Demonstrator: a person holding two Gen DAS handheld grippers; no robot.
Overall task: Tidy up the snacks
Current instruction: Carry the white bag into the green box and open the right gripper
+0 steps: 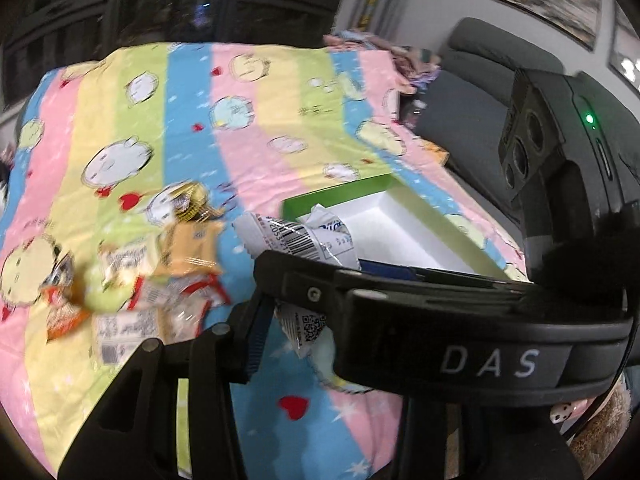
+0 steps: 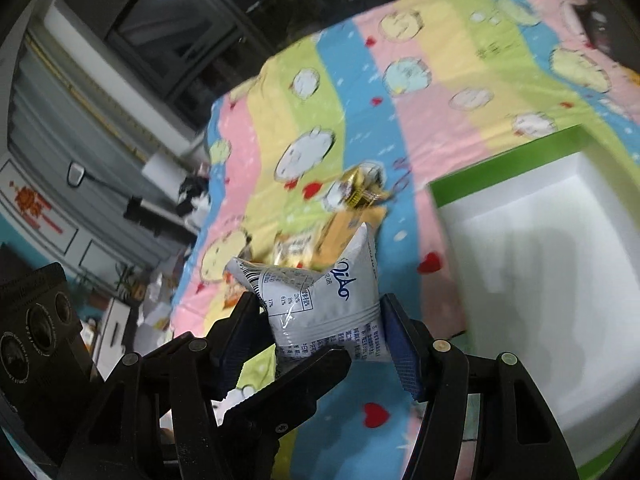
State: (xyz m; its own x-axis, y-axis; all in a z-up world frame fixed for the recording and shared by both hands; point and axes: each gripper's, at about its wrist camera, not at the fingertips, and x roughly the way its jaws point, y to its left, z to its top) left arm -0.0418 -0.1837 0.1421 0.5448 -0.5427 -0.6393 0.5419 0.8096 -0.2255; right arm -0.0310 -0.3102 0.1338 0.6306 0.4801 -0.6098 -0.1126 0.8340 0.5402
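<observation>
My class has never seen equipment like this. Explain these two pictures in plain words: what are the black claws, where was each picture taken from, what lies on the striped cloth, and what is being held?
There is no robot here. A person holds a two-fingered claw in each hand, and each claw carries a wide-angle camera looking along its fingers. That is why the pictures curve at the edges.

One picture comes from the left gripper, the other from the right gripper.

On the striped cartoon cloth lie a pile of loose snack packets and an open green-rimmed box with a white inside.

The right gripper's blue pads squeeze a white snack packet, lifted off the cloth beside the box. Whether the left gripper also grips it is unclear.
</observation>
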